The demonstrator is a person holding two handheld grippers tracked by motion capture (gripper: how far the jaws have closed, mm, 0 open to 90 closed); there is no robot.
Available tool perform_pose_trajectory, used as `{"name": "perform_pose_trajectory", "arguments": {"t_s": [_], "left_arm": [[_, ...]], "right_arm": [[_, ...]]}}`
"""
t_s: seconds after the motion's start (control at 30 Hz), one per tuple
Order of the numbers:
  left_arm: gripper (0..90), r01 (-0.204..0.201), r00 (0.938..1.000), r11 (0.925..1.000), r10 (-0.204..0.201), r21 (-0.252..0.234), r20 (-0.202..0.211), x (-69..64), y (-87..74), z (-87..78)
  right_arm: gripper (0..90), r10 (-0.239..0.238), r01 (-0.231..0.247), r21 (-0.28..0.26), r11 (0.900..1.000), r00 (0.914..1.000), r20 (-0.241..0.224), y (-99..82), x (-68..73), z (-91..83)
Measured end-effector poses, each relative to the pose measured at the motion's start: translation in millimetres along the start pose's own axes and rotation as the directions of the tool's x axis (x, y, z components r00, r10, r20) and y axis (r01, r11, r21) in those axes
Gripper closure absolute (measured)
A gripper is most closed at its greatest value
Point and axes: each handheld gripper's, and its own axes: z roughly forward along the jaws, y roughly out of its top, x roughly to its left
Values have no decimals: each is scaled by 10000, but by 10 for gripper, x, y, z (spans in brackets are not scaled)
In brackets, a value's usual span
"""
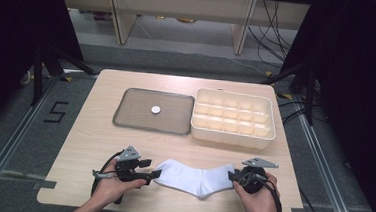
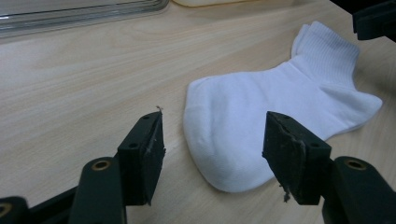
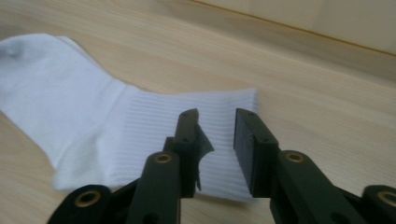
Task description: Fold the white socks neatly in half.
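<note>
a white sock [image 1: 196, 179] lies flat at the near edge of the table [image 1: 89, 129], toe toward the left gripper [image 1: 155, 174] and ribbed cuff toward the right gripper [image 1: 231, 176]. both sets of jaws stand spread with nothing pinched, the left straddling the toe, the right narrower over the cuff (pads off the fabric). this looks like the approach before the grasp; next, each gripper likely needs to close on its end.

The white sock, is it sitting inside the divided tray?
No, the white sock lies flat on the bare table near the front edge, well apart from the divided tray.
</note>
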Motion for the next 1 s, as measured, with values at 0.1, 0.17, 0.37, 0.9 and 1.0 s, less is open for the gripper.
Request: {"name": "perform_pose_trajectory", "arguments": {"t_s": [0.1,0.17,0.37,0.9,1.0], "left_arm": [[397,28,10000,10000,-28,82,37,-8,2,14],[398,31,10000,10000,-32,58,76,3,12,34],[403,186,9998,9997,-186,170,-25,16,27,61],[411,475,9989,9987,-475,204,-29,30,86,77],[414,468,9989,9982,-469,374,6,46,106,110]], "right_arm": [[790,-340,343,153,9993,9993,-182,41,51,30],[819,-347,358,295,9989,9988,-352,68,93,44],[870,-558,580,252,9980,9954,-783,126,189,120],[900,-893,1037,1113,9884,9878,-1276,313,558,195],[900,-1038,1248,1285,9838,9818,-1590,336,645,266]]}}
